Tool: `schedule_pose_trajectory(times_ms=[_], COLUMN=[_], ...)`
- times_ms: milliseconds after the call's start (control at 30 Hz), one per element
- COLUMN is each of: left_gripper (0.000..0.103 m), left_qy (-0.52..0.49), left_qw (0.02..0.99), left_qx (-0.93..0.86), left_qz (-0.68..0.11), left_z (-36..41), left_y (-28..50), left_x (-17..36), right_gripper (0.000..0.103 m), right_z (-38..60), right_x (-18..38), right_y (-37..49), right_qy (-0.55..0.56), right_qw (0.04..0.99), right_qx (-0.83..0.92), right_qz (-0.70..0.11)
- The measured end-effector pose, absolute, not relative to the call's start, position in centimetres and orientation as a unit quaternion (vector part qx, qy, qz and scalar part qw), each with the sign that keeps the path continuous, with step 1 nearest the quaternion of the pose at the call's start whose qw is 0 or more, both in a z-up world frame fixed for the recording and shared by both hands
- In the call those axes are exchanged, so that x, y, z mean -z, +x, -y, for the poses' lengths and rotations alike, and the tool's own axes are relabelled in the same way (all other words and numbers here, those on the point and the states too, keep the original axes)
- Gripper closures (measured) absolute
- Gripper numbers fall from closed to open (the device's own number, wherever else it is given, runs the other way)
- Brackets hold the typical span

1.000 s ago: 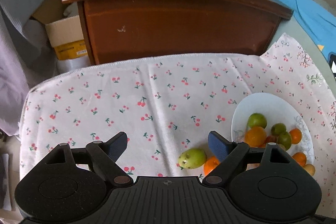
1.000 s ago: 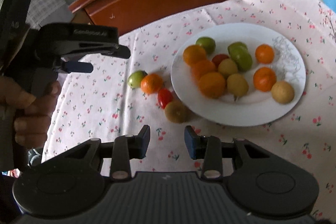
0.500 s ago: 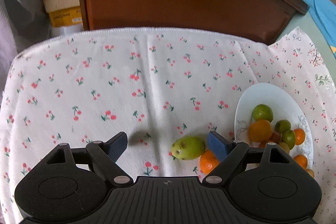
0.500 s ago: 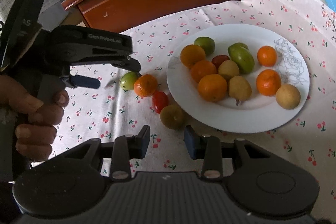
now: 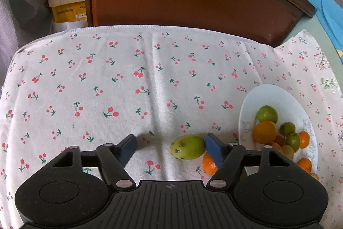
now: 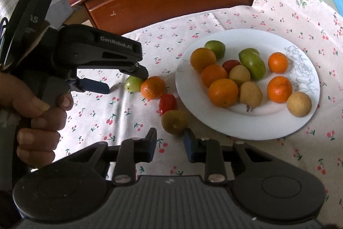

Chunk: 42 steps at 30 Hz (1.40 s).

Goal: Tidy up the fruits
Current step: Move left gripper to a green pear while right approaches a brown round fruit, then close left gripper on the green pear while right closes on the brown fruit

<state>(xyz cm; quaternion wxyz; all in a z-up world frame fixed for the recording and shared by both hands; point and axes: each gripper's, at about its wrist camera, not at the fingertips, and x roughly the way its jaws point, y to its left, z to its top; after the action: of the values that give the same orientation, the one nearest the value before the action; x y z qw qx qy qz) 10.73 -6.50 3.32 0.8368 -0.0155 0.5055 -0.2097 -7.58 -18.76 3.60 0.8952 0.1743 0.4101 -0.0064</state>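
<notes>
A white plate (image 6: pixel 235 128) holds oranges, green and tan fruits; a red one is half hidden. Left gripper (image 5: pixel 170 146), jaws closing but apart, straddles the green fruit (image 5: pixel 187 147) on the table's cherry-print cloth (image 5: pixel 107 83). Right gripper (image 6: pixel 169 142), jaws narrowing, nothing clamped, nears a brownish fruit (image 6: pixel 174 122).

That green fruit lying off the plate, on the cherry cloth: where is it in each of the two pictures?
Left wrist view: the green fruit lies low and right of centre, between the left gripper fingers.
Right wrist view: the green fruit lies left of centre.
Shared landmark: the orange right beside it.
</notes>
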Motion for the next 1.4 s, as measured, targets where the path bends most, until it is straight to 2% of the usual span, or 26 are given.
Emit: schedule_pose_trajectory(times_ms=[300, 500, 533, 567, 600, 667, 800, 1000, 1400], left_gripper=[0.035, 0.034, 0.035, 0.038, 0.05, 0.063, 0.071, 0.071, 0.071], left_qy=[-0.022, -0.03, -0.035, -0.041, -0.046, -0.045, -0.076, -0.091, -0.05], left_qw=[0.837, 0.839, 0.838, 0.837, 0.837, 0.837, 0.825, 0.818, 0.834], left_qx=[0.222, 0.231, 0.233, 0.233, 0.231, 0.232, 0.237, 0.229, 0.237], left_qz=[-0.499, -0.491, -0.492, -0.493, -0.494, -0.494, -0.508, -0.52, -0.496], left_z=[7.1, 7.3, 7.2, 7.0, 6.9, 6.6, 5.8, 4.7, 6.3], left_y=[10.5, 10.4, 10.4, 10.4, 10.4, 10.6, 10.9, 10.9, 10.1], left_x=[-3.3, -3.1, -3.1, -3.0, -3.1, -3.1, -3.0, -3.1, -2.9], right_gripper=[0.071, 0.071, 0.073, 0.074, 0.074, 0.075, 0.075, 0.075, 0.075], right_z=[18.9, 18.9, 18.9, 18.9, 18.9, 19.0, 19.0, 19.1, 19.2], right_x=[-3.6, -3.4, -3.4, -3.4, -3.3, -3.3, -3.4, -3.6, -3.5], right_y=[-7.5, -6.8, -6.7, -6.8, -6.8, -6.8, -6.8, -7.0, -7.0], right_qy=[0.177, 0.173, 0.172, 0.17, 0.17, 0.171, 0.178, 0.178, 0.186], right_qw=[0.897, 0.901, 0.901, 0.902, 0.902, 0.901, 0.898, 0.897, 0.895], right_qx=[0.012, 0.022, 0.022, 0.022, 0.021, 0.018, 0.009, 0.002, 0.009], right_qz=[-0.406, -0.398, -0.398, -0.397, -0.397, -0.397, -0.402, -0.405, -0.406])
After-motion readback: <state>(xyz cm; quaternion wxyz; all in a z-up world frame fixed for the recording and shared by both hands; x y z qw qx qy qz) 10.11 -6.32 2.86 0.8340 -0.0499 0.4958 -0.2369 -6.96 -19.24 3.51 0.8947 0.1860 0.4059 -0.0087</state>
